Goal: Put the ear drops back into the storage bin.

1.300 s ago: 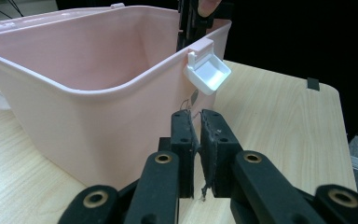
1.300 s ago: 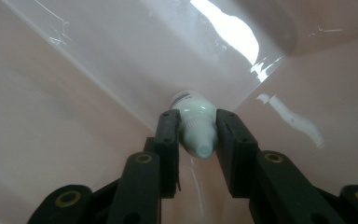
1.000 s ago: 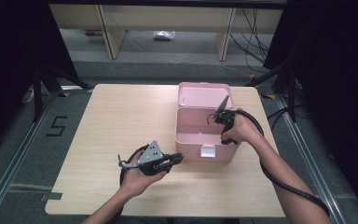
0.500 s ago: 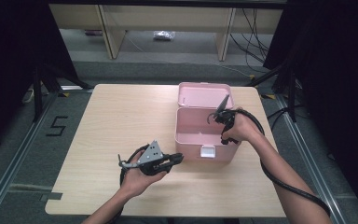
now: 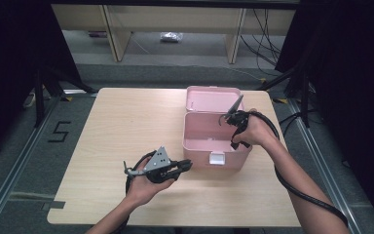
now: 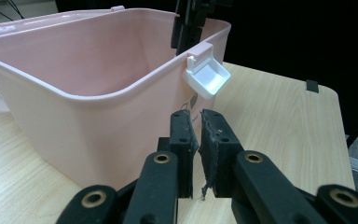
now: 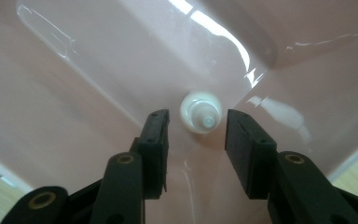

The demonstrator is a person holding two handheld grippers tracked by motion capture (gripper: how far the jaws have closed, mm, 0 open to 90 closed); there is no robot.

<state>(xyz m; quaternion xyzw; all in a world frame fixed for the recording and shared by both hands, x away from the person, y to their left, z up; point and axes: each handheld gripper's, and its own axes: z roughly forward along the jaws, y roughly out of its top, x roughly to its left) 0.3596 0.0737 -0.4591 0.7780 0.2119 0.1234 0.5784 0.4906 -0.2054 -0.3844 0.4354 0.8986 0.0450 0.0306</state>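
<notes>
The right gripper [image 5: 230, 127] is reaching down into the open pink storage box [image 5: 195, 137], which is sitting near the worktop's [image 5: 117, 131] far right corner with its lid [image 5: 212, 99] standing up behind it. Its fingers [image 7: 154, 140] have just been opening and are standing wide apart, flanking without touching a small white capped bottle [image 7: 201, 112] lying on the box floor. The left gripper [image 6: 196, 140] is hovering just beside the box's front wall, below the white latch [image 6: 207, 76], its fingers nearly closed and holding nothing.
</notes>
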